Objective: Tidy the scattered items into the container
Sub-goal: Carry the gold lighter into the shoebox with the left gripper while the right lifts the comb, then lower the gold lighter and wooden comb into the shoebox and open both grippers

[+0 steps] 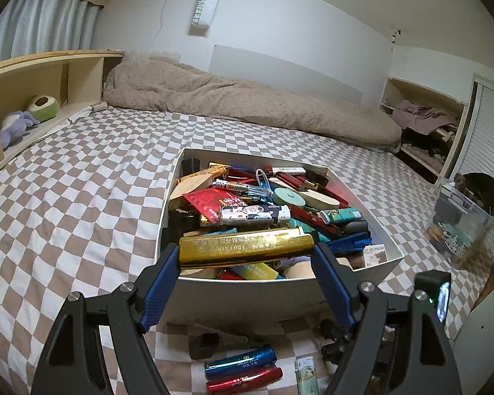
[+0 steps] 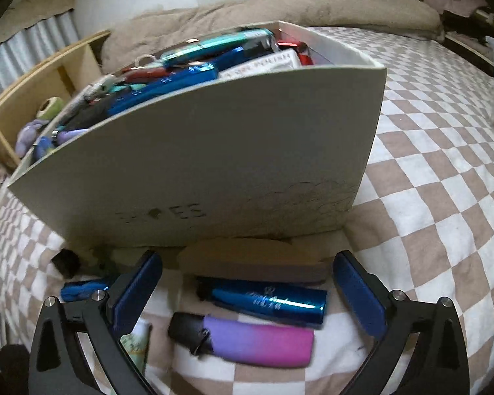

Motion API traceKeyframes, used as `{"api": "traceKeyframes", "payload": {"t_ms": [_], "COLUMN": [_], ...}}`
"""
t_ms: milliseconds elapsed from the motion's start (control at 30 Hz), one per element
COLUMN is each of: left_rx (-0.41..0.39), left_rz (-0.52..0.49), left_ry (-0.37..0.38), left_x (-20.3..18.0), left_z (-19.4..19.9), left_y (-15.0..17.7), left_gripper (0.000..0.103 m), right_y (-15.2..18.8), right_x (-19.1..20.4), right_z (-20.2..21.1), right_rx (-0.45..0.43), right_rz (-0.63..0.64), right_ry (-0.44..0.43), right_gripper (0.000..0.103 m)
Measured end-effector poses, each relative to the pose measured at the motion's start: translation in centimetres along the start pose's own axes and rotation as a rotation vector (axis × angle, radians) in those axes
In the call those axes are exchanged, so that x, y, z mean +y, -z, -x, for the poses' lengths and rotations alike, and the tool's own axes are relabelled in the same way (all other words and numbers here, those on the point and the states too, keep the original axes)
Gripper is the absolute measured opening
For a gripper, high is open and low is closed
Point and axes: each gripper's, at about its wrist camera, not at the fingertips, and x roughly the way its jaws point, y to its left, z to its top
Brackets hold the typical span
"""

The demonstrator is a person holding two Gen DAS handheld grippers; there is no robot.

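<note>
A white box (image 1: 240, 293) full of lighters and small items sits on the checkered bed. My left gripper (image 1: 245, 256) is shut on a gold lighter (image 1: 245, 250), held lengthwise over the box's near edge. Below it on the bed lie a blue lighter (image 1: 240, 362), a red lighter (image 1: 243, 380) and a pale lighter (image 1: 304, 375). My right gripper (image 2: 247, 283) is open, low on the bed before the box wall (image 2: 214, 164), its fingers either side of a blue lighter (image 2: 266, 302) and a purple-pink lighter (image 2: 247, 339).
A beige nail-file-like block (image 2: 253, 260) lies against the box. A small black item (image 2: 64, 261) and another blue object (image 2: 82, 289) lie at left. A beige duvet (image 1: 233, 98) runs along the far side. A clear container (image 1: 461, 220) stands at right.
</note>
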Motion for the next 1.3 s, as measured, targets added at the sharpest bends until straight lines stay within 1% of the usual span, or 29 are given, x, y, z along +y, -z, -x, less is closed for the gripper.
{"api": "traceKeyframes", "payload": {"t_ms": [167, 333, 367, 433, 600, 833, 900, 1033, 1100, 1167, 1300], "left_rx": [-0.003, -0.004, -0.003, -0.001, -0.001, 0.014, 0.019, 0.034, 0.046, 0.063, 0.079], "left_rz": [-0.006, -0.002, 0.001, 0.007, 0.015, 0.04, 0.033, 0.043, 0.052, 0.059, 0.058], "left_ry": [0.001, 0.001, 0.001, 0.002, -0.002, -0.011, -0.012, -0.012, -0.008, -0.007, -0.014], "left_x": [0.1, 0.2, 0.3, 0.4, 0.5, 0.7, 0.6, 0.9, 1.0, 1.1, 1.1], "left_z": [0.3, 0.5, 0.5, 0.5, 0.6, -0.6, -1.0, -2.3, -3.0, -3.9, -5.3], "left_y": [0.2, 0.2, 0.2, 0.2, -0.2, -1.5, -1.8, -3.0, -3.7, -4.6, -6.3], "left_gripper": [0.08, 0.08, 0.08, 0.08, 0.08, 0.08, 0.08, 0.08, 0.08, 0.08, 0.08], "right_y": [-0.4, -0.7, -0.7, -0.7, -0.9, -1.9, -1.9, -3.5, -4.1, -4.9, -6.8], "right_x": [0.2, 0.3, 0.3, 0.2, -0.1, 0.3, 0.3, 0.2, 0.7, 0.7, 1.1], "right_z": [-1.1, -1.4, -1.4, -1.3, 0.5, 5.5, 6.9, 9.1, 9.5, 9.7, 10.4], "right_rx": [0.032, 0.028, 0.029, 0.028, 0.007, -0.079, -0.094, -0.128, -0.14, -0.141, -0.136], "right_rz": [0.014, 0.035, 0.041, 0.054, 0.054, 0.074, 0.072, 0.074, 0.076, 0.074, 0.078], "right_ry": [0.024, 0.035, 0.03, 0.024, -0.023, -0.083, -0.117, -0.175, -0.205, -0.247, -0.293], "right_gripper": [0.103, 0.102, 0.093, 0.093, 0.093, 0.093, 0.093, 0.093, 0.093, 0.093, 0.093]}}
